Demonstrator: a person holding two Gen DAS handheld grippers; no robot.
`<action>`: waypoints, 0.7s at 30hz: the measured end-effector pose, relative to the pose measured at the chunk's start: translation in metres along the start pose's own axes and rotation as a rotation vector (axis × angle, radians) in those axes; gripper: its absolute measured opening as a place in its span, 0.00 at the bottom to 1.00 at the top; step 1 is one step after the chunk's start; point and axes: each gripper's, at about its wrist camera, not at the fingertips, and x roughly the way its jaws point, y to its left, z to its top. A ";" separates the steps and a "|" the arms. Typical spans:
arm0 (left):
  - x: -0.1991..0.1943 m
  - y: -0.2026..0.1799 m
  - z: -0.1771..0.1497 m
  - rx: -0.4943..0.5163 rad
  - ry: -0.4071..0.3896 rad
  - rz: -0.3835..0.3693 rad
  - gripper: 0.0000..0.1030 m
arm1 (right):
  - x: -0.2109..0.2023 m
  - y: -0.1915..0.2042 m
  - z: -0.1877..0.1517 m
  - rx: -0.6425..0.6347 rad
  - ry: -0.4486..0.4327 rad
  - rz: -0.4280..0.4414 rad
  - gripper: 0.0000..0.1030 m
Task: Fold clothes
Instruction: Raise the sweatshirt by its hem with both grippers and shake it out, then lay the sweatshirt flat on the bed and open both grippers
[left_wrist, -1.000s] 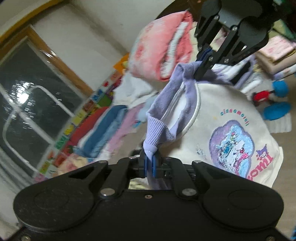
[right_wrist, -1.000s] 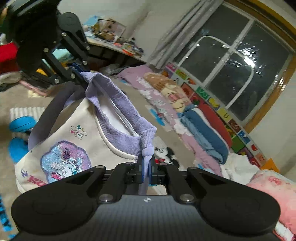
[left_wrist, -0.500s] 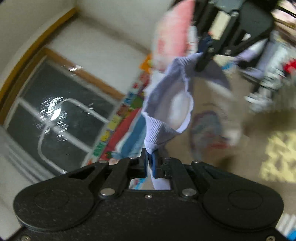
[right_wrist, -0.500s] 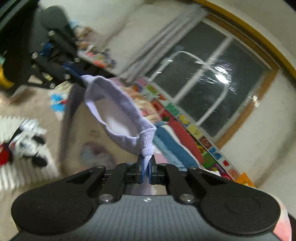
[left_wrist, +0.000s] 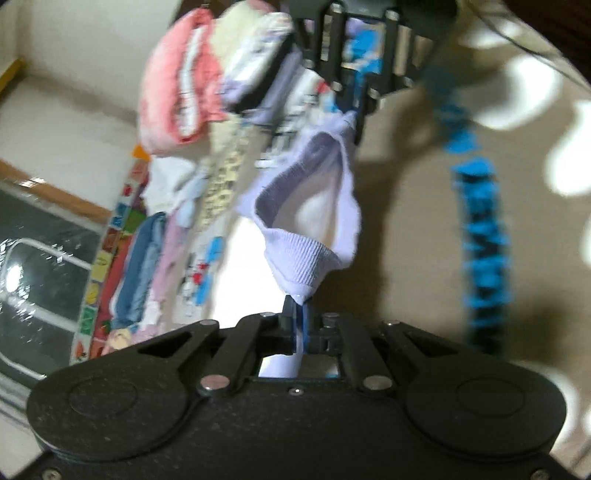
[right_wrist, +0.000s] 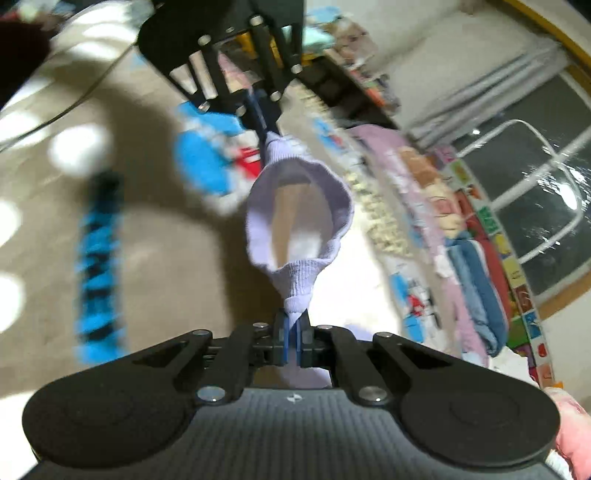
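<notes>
Left wrist view: your left gripper (left_wrist: 297, 314) is clenched on the ribbed lilac neckband of the shirt (left_wrist: 314, 206).
Right gripper (right_wrist: 291, 325): pinching the same band's other side.
Shirt: airborne between both, over the mat (right_wrist: 166, 258).
Why: likely held aloft so its body hangs straight before laying down.

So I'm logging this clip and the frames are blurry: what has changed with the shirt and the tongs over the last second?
Both views swung from the window and room down toward the floor mat. The shirt's printed front, in view a second ago, no longer shows; only its lilac collar, hanging as a loop. Unchanged: the left tongs and right tongs stay shut on opposite ends of the collar. Nothing was let go.
</notes>
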 end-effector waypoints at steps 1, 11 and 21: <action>-0.003 -0.012 0.000 0.012 0.005 -0.008 0.02 | -0.003 0.013 -0.001 -0.014 0.009 0.011 0.05; -0.027 -0.076 0.006 0.044 0.048 -0.017 0.02 | -0.034 0.102 0.002 -0.119 0.053 0.066 0.05; -0.044 -0.096 0.005 -0.091 0.107 -0.149 0.04 | -0.043 0.145 0.008 -0.174 0.157 0.148 0.14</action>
